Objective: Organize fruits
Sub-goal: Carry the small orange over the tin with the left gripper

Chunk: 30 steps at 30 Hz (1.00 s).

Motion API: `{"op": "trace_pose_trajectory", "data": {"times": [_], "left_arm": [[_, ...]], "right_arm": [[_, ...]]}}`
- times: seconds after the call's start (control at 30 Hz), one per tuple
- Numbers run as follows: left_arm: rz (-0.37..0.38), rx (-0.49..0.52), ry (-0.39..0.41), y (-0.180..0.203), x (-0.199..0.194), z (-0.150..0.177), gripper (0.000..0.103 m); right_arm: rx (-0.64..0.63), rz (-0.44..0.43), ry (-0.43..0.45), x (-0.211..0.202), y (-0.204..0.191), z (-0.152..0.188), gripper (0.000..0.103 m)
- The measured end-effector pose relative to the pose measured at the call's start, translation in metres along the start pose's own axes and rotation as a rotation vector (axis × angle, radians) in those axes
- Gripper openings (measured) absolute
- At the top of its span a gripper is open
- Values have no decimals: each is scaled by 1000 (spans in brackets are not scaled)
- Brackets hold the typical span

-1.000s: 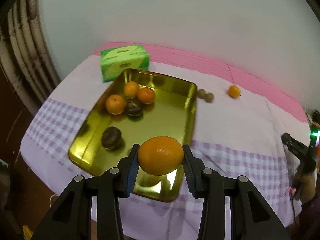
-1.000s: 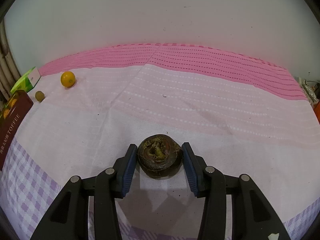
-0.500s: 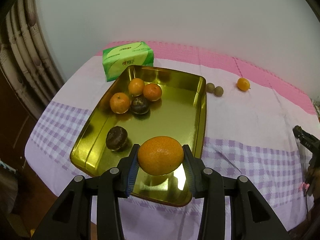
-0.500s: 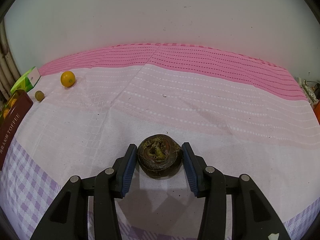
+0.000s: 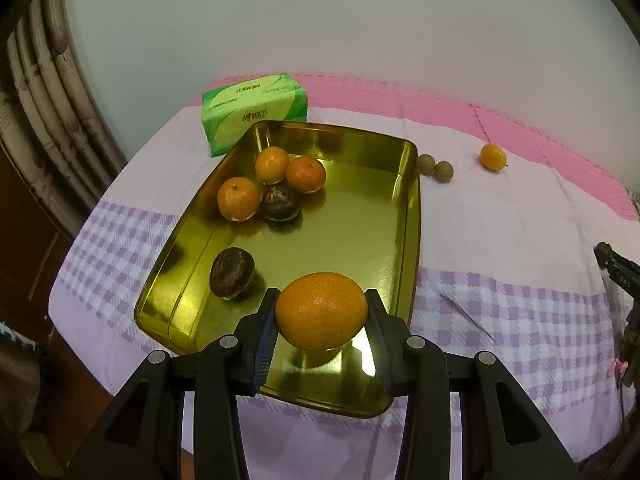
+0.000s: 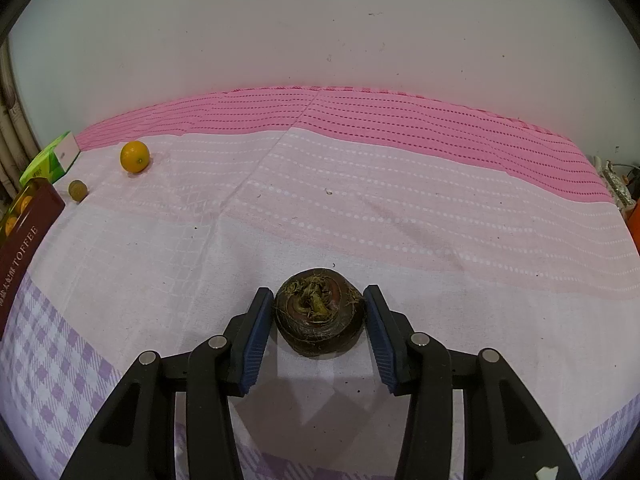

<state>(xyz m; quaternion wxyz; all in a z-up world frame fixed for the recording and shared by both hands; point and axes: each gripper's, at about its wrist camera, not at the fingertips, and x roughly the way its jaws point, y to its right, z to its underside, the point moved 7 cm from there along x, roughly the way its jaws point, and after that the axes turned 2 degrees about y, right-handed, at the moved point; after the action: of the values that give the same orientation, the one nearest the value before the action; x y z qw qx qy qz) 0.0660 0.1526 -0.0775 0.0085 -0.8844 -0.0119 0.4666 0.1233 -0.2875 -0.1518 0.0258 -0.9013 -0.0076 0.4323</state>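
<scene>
My left gripper is shut on an orange and holds it above the near end of a gold tray. In the tray lie three small oranges and two dark brown water chestnuts. My right gripper is shut on a dark brown water chestnut that sits on the tablecloth. One small orange lies loose on the cloth; it also shows in the left wrist view.
A green tissue box stands behind the tray. Two small brown round fruits lie on the cloth right of the tray. The tray's brown side shows at the right wrist view's left edge. The table edge runs along the near side.
My left gripper has moved with the orange, so that the tray sits more centred in view and the orange now hangs over its near end. The right gripper has stayed still.
</scene>
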Motion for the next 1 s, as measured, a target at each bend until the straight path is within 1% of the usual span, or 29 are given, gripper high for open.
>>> {"op": "trace_pose_trajectory", "data": {"times": [0.4, 0.53, 0.83, 1.0], "left_arm": [[-2, -9, -9, -2, 5, 1, 43], [-2, -14, -13, -4, 7, 2, 43], [-7, -26, -26, -8, 13, 2, 43], [2, -61, -46, -15, 15, 0, 43]], "right_arm": [[-1, 0, 0, 0, 0, 0, 44], [-1, 1, 0, 1, 0, 0, 46], [-3, 1, 1, 0, 0, 0, 46], [-4, 2, 1, 0, 0, 0, 46]]}}
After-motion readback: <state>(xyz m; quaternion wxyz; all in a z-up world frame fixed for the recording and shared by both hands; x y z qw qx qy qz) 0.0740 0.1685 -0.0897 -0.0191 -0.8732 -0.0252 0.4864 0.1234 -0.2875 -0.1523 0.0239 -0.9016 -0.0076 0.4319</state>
